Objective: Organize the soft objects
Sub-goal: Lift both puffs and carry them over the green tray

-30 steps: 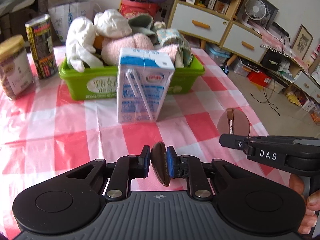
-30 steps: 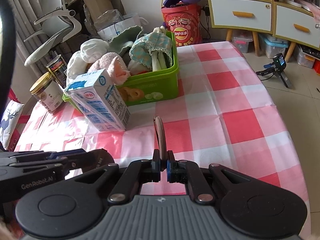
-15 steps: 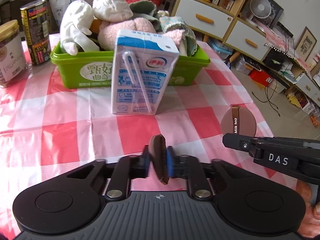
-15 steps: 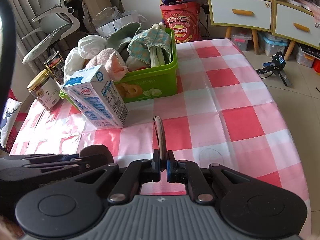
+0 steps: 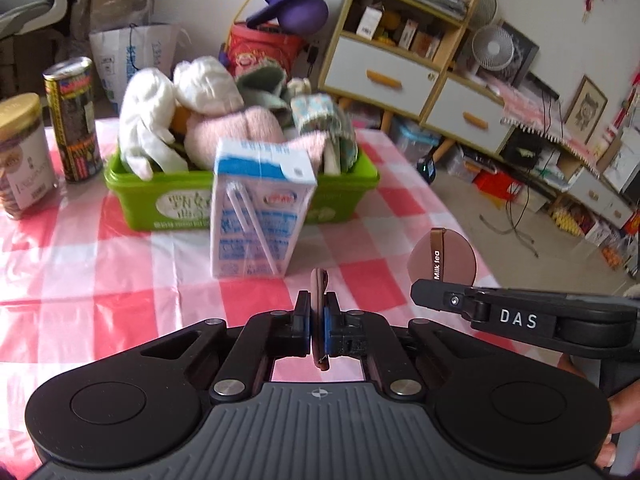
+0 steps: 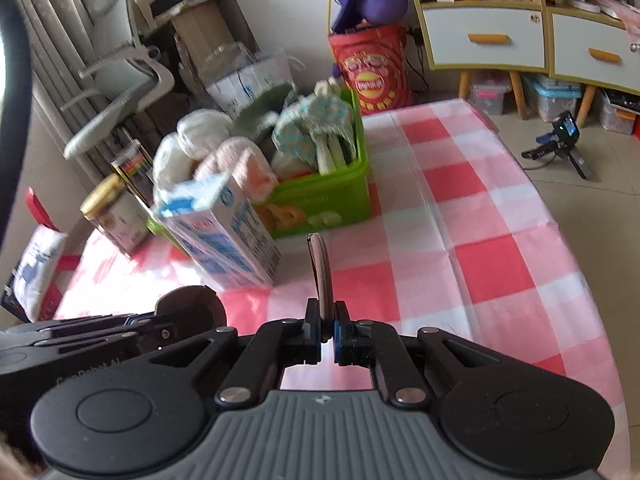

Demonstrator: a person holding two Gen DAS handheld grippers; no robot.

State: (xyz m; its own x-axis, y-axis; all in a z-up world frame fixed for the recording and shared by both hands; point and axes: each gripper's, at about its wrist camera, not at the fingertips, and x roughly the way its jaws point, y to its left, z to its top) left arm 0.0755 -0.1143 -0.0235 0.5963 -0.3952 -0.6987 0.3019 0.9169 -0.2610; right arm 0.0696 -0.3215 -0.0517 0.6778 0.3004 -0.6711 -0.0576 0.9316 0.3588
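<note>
Change since a second ago: the left gripper (image 5: 318,322) has squeezed further onto the brown thing in it, which looked thick and rounded then and is now pinched into a thin strip; the jaws have just been closing. The green bin and milk carton sit slightly differently in the left view. The right gripper's hold looks the same.

Left fingers: together, clamped on one end of a soft brown flat pouch (image 5: 319,280), seen edge-on and sticking forward past the pads.

Right fingers: together, clamped on the other part of that pouch (image 6: 320,276), which rises ahead of the right gripper (image 6: 328,338) as a thin curved edge. In the left view this end shows as a round brown disc with a darker strap reading "Milk tea" (image 5: 443,258).

Where the pouch is: held between both grippers, above the pink-and-white checked table (image 5: 120,280), near its front edge.

Ahead: a blue-and-white milk carton (image 5: 258,208) stands upright on the table between the grippers and a green plastic bin (image 5: 132,196). The carton hides part of the bin's front wall.

Bin contents: heaped with soft toys and cloths, white (image 5: 148,124), pink (image 5: 236,128) and a patterned pale blue one (image 5: 316,114), piled above the rim.

Left of the bin: a tall dark printed can (image 5: 74,120) and a gold-lidded jar (image 5: 22,156), standing upright.

Person: fingers of a hand (image 5: 618,420) show at the right edge of the left view.
</note>
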